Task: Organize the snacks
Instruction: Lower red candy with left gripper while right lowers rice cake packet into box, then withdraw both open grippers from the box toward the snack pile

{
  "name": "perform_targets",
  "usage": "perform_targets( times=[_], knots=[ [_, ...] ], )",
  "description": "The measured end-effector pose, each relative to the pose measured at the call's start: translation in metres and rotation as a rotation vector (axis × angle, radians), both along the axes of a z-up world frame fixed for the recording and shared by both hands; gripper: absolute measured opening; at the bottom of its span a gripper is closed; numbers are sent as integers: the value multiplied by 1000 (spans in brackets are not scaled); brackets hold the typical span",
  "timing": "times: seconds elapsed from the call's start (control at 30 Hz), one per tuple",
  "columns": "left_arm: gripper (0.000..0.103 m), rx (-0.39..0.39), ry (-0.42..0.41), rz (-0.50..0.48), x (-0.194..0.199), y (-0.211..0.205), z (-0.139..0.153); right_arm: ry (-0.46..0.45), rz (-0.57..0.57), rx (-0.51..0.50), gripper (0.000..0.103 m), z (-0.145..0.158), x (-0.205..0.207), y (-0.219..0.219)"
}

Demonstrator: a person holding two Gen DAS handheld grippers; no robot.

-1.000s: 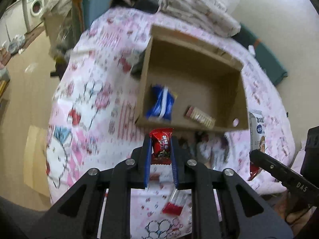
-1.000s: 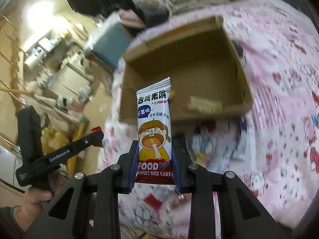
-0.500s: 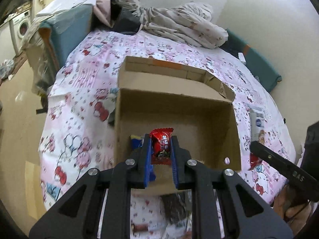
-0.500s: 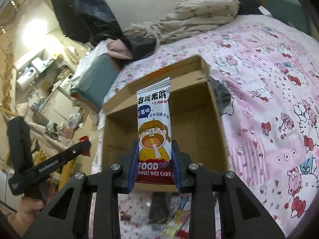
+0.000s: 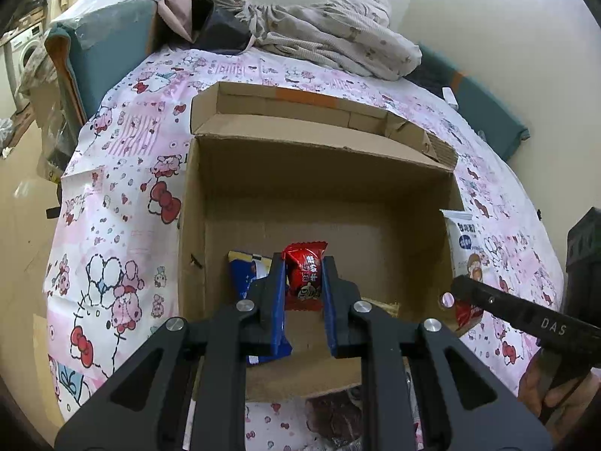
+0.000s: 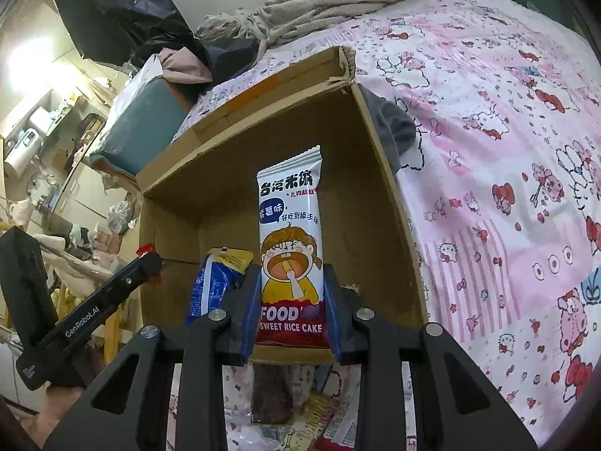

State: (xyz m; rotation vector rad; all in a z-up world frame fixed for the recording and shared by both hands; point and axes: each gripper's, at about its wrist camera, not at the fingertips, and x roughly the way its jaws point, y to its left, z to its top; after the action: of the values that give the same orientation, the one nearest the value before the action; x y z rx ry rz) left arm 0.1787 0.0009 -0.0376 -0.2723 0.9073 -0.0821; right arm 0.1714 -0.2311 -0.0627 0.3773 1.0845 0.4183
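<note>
My left gripper [image 5: 303, 276] is shut on a small red candy packet [image 5: 305, 273], held upright over the open cardboard box [image 5: 323, 188]. A blue snack bag [image 5: 246, 274] lies on the box floor just left of it. My right gripper [image 6: 291, 293] is shut on a tall white sweet rice cake packet [image 6: 290, 240], also above the box [image 6: 372, 203], beside the blue snack bag [image 6: 210, 282]. The right gripper and its white packet [image 5: 465, 242] show at the right edge of the left wrist view; the left gripper's black body [image 6: 94, 308] shows at the left of the right wrist view.
The box stands on a bed with a pink cartoon-print sheet [image 5: 124, 188]. More snack wrappers [image 6: 274, 394] lie on the sheet in front of the box. Crumpled bedding [image 5: 338, 34] and a teal cushion [image 5: 101, 45] sit behind it. A wall [image 5: 488, 37] is at the right.
Both grippers moved forward and down toward the box, packets still held; the box now fills both views and its front wall has passed beneath the fingers.
</note>
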Motion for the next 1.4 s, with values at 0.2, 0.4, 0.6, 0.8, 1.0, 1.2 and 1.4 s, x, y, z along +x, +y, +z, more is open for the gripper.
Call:
perform_targets(
  times=[0.2,0.4,0.6,0.8,1.0,1.2,1.4],
  knots=[
    [15,11,11,-10,1,-1,-5,36,-7,8,34,-8,5,-2],
    [23,25,14,-19,1,-6,-6,37,-9,22,35,-9,5,-4],
    [76,57,-4,-6,-3,-9,-1,26,-34,36,71,-4,5,-9],
    [85,40,-14,23,-7,-1,3,32,-60,58,88,1,3,-12],
    [85,15,-3,65,-16,12,5,4,-64,69,91,12,-3,-7],
    [85,22,-14,99,-32,21,16,-6,-66,86,91,23,-19,-9],
    [85,6,2,116,-57,28,24,-19,-59,87,91,36,-40,-14]
  ],
)
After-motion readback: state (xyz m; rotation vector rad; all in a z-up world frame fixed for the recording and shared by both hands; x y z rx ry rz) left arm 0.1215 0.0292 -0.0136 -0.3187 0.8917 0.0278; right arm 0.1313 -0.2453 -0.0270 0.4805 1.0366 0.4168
